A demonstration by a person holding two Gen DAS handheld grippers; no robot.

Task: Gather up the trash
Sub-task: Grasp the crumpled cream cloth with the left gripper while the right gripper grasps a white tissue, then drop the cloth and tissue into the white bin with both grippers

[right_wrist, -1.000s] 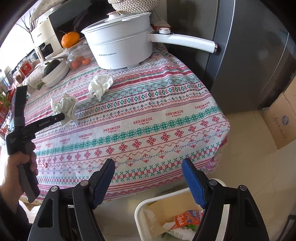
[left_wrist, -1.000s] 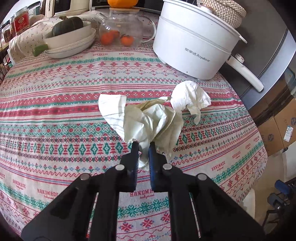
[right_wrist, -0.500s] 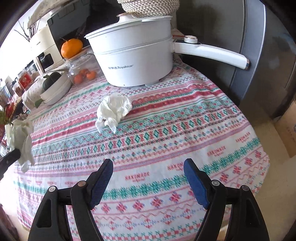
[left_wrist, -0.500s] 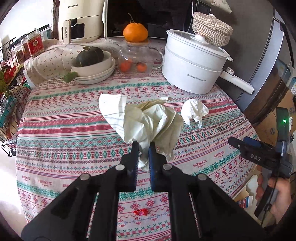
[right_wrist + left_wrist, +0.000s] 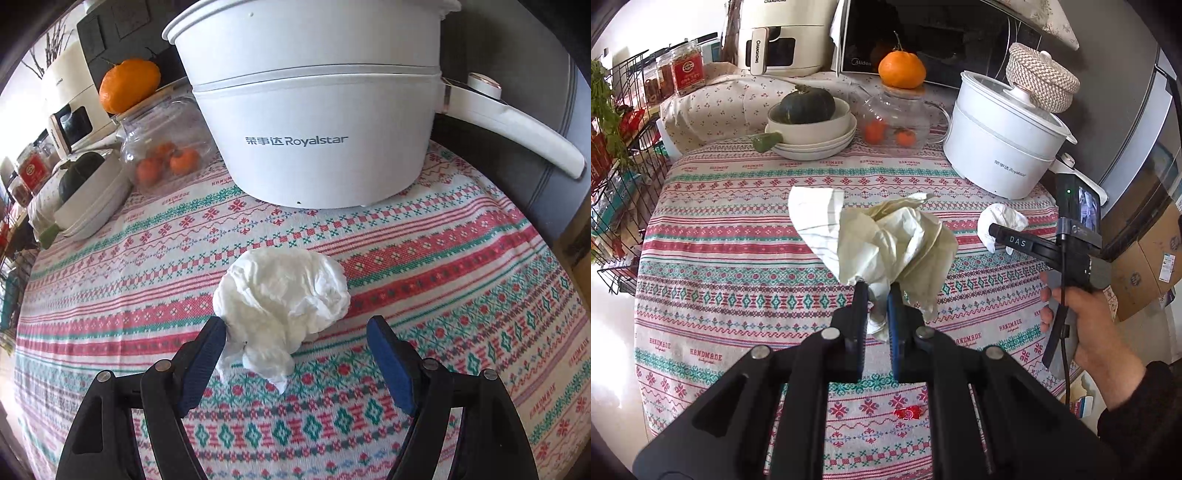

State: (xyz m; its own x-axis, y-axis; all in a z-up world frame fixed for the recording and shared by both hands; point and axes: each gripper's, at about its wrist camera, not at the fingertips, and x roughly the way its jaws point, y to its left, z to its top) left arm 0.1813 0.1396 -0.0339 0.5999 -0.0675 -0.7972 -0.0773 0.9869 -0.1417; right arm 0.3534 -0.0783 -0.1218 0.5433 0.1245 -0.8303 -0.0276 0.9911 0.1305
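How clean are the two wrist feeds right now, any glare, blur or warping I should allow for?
Left wrist view: sharp at centre, the crumpled cream paper crisp; the floor at far left blows out white; fisheye bends the patterned tablecloth edges. Right wrist view: the crumpled white tissue is bright but creases still read; the white electric pot bulges with distortion; dark vignette at the corners.

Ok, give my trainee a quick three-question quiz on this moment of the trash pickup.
1. True or false: the left tool is shut on the cream crumpled paper.
2. The white tissue wad lies nearest to: A) the white cooking pot B) the stacked bowls C) the glass jar of small oranges
3. Fill in: the right tool stands ___, its fingers either side of the wad's near end.

Key: 1 true; 2 A; 3 open.
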